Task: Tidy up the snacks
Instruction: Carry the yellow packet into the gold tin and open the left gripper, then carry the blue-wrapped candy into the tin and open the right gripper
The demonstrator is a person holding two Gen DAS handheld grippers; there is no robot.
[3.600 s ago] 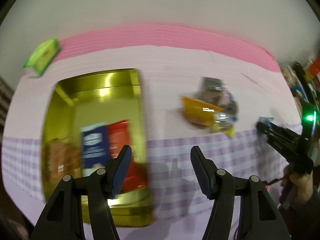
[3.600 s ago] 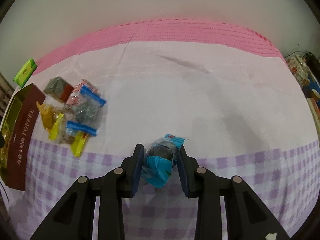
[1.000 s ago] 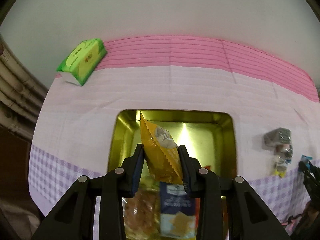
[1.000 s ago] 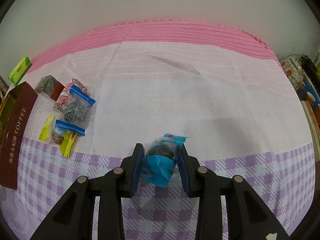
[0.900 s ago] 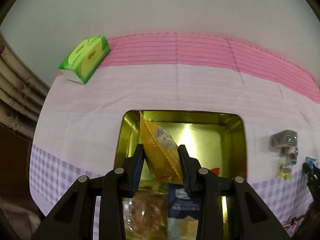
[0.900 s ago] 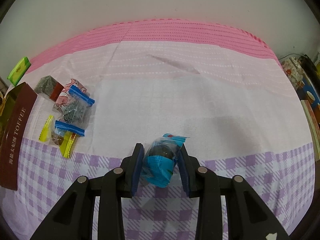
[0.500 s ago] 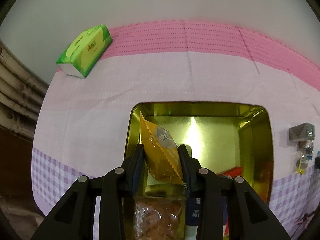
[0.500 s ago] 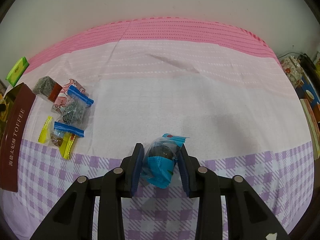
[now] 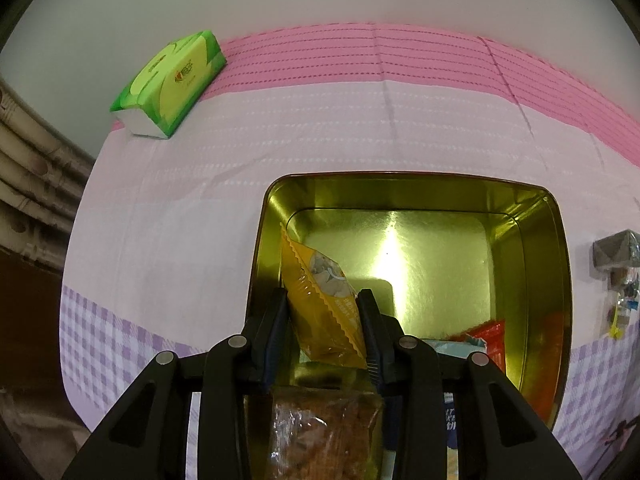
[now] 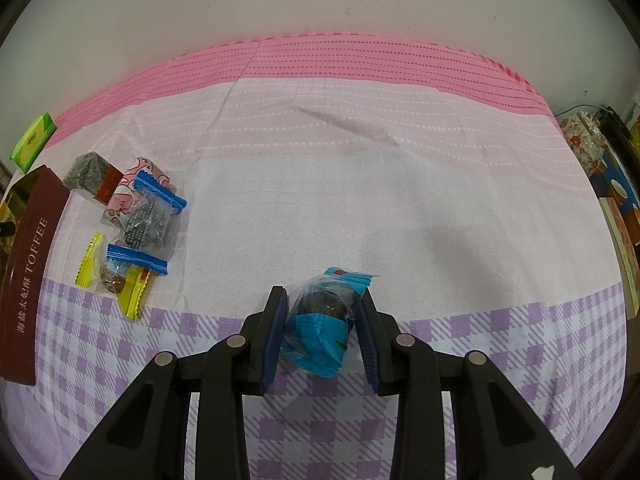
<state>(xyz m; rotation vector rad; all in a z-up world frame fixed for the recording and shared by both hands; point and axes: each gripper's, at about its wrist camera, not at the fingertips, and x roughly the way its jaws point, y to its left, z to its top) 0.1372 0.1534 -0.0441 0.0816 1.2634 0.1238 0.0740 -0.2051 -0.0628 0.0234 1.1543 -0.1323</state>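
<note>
The left claw (image 9: 324,332), its jaws opening, had the yellow packet (image 9: 324,304) between them over the gold tin (image 9: 520,216); the right claw (image 10: 322,332) gripped a blue-wrapped snack (image 10: 324,316).

One gold tin (image 9: 524,240) stands open on the bench, and I count four snack packets at it: a yellow packet (image 9: 320,304), a brown biscuit packet (image 9: 320,436), a red packet (image 9: 486,330) and a pale blue packet (image 9: 448,346). Out on the cloth lie five loose wrapped sweets in one heap (image 10: 132,220), plus one blue-wrapped sweet (image 10: 324,320) apart from them. There is one green tissue pack (image 9: 172,84) and two grippers.
</note>
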